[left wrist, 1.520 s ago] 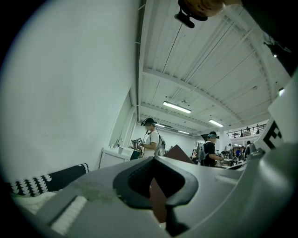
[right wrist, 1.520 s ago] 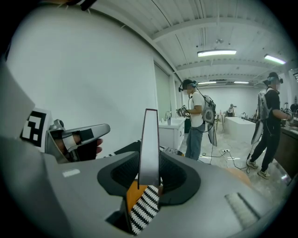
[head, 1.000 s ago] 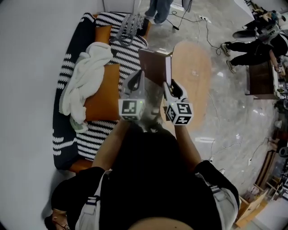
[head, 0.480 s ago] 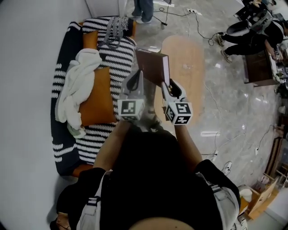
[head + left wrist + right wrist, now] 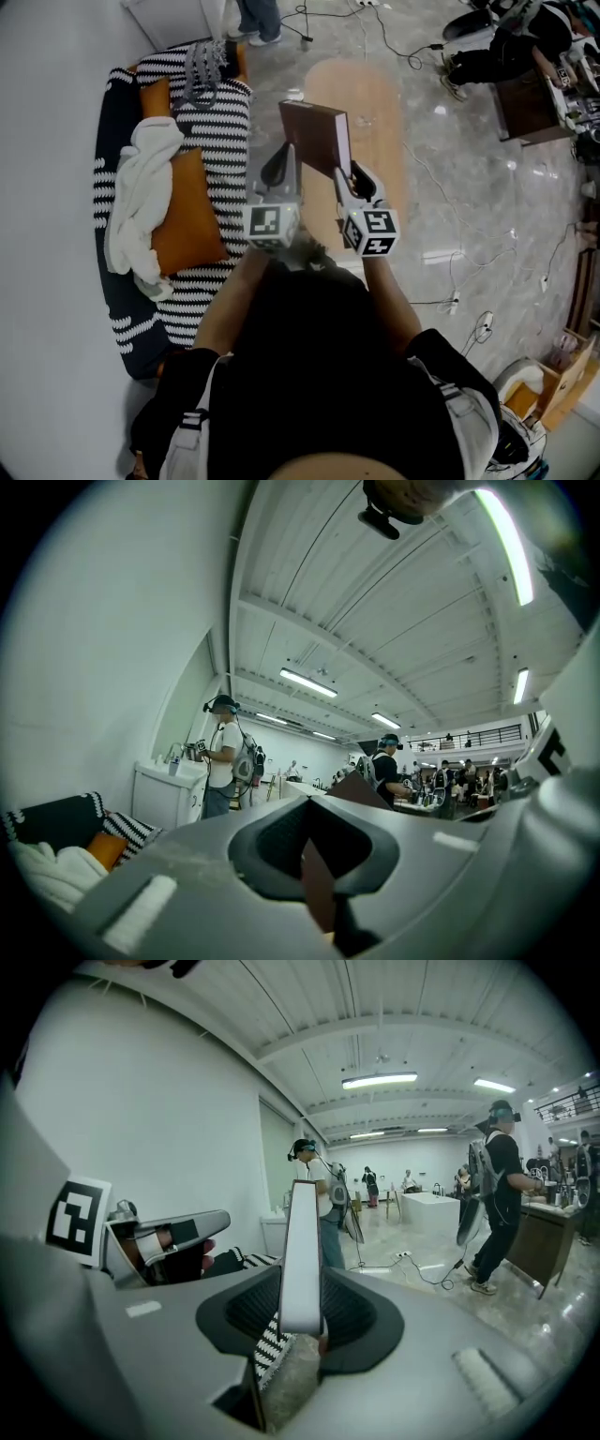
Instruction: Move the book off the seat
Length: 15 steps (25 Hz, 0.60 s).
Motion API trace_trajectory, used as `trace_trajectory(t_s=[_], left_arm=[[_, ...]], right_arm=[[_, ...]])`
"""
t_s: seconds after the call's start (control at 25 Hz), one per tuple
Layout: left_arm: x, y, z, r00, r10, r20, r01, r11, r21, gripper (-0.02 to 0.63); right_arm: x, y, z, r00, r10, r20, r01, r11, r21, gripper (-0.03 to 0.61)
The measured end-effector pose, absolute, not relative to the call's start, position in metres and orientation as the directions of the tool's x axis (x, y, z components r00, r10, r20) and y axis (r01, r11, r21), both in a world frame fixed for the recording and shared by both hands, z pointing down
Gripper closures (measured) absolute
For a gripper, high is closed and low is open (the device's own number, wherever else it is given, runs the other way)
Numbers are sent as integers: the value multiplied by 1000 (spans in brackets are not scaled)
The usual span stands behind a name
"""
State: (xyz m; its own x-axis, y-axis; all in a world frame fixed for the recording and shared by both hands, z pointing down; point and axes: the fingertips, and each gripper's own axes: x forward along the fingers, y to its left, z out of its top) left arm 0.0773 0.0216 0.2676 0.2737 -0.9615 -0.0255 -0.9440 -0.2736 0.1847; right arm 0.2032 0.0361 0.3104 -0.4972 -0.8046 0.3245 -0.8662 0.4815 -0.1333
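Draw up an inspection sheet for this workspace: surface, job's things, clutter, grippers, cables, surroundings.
Surface: striped seat, no book lying on it; an oval wooden table stands beside it.
Job's things: brown book, held in the air between seat and table.
Clutter: orange cushion, white cloth and a grey item on the seat.
Grippers: left gripper shut on the book's cover; right gripper shut on its page edge.
Cables: several cables trail across the floor.
Surroundings: glossy stone floor, white wall behind the seat, people working nearby.
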Motion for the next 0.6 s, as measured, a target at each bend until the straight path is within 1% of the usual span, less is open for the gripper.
trace_trajectory(t_s=[0.24,0.6], left_arm=[[116,14,269,316,-949,-16,-931,-313,185,611],[150,9,287,363,-931,31,-915,-350,200,611]], right_arm=[[241,36,321,-462,-818,344,-886,439,-146,436],[276,35,337,-423,-833,357,-906,389,-167,436]])
